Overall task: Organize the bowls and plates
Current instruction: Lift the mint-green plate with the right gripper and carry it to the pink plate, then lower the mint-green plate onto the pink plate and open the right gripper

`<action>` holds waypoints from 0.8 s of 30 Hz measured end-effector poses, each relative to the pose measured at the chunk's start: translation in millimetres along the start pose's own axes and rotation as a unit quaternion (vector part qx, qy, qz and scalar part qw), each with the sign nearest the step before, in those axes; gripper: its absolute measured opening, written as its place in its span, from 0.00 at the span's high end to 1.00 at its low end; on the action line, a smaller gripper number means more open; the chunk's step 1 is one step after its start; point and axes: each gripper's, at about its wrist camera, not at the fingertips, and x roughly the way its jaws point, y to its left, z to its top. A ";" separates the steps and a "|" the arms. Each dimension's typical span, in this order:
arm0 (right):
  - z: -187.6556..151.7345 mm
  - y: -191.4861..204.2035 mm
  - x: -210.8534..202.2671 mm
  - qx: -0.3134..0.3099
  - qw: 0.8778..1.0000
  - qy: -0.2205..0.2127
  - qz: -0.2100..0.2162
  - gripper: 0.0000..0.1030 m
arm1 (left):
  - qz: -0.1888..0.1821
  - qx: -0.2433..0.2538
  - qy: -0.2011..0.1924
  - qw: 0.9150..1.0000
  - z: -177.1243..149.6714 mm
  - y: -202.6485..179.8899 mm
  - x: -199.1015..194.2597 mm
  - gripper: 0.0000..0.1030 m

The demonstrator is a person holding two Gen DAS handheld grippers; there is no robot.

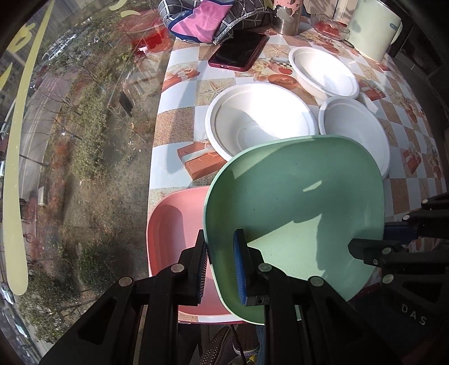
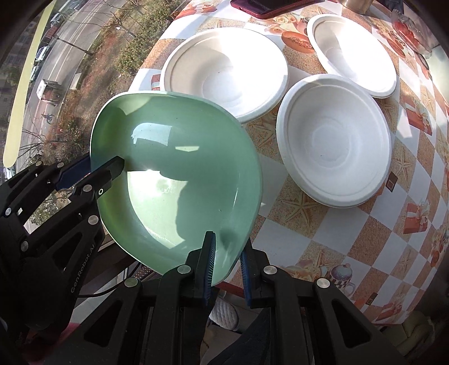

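Observation:
A pale green plate hangs tilted above the table's near edge, held by both grippers. My left gripper is shut on its left rim, and my right gripper clamps the opposite rim. In the right wrist view the green plate has my right gripper shut on its near rim and my left gripper on its left rim. A pink plate lies on the table, partly under the green one. Three white bowls stand close together beyond; the same bowls show in the right wrist view.
A dark red phone, a patterned cloth, a metal cup, a glass dish and a white mug sit at the table's far end. The checked tablecloth is bare at the near right. A window runs along the table's left edge.

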 end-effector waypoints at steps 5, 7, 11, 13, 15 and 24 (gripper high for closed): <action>6.0 -3.5 2.0 -0.018 1.000 0.008 0.008 0.81 | 0.010 -0.015 0.010 1.000 -5.4 14.7 2.8 0.81; 10.3 0.6 1.8 -0.026 1.000 0.012 0.011 0.81 | 0.016 -0.018 0.012 1.000 -6.5 19.7 3.9 0.81; 16.3 1.8 3.5 -0.043 0.999 0.020 0.016 0.81 | 0.028 -0.027 0.017 0.999 -9.3 33.2 4.5 0.81; 17.9 4.3 5.5 -0.051 0.998 0.023 0.020 0.81 | 0.034 -0.031 0.021 0.999 -11.4 39.6 5.8 0.81; 20.3 8.0 8.8 -0.056 0.998 0.027 0.025 0.81 | 0.039 -0.036 0.027 0.998 -14.2 46.8 8.0 0.81; 22.8 -19.0 8.7 -0.049 0.997 0.042 0.041 0.81 | 0.040 -0.043 0.044 0.997 -18.7 55.6 22.8 0.81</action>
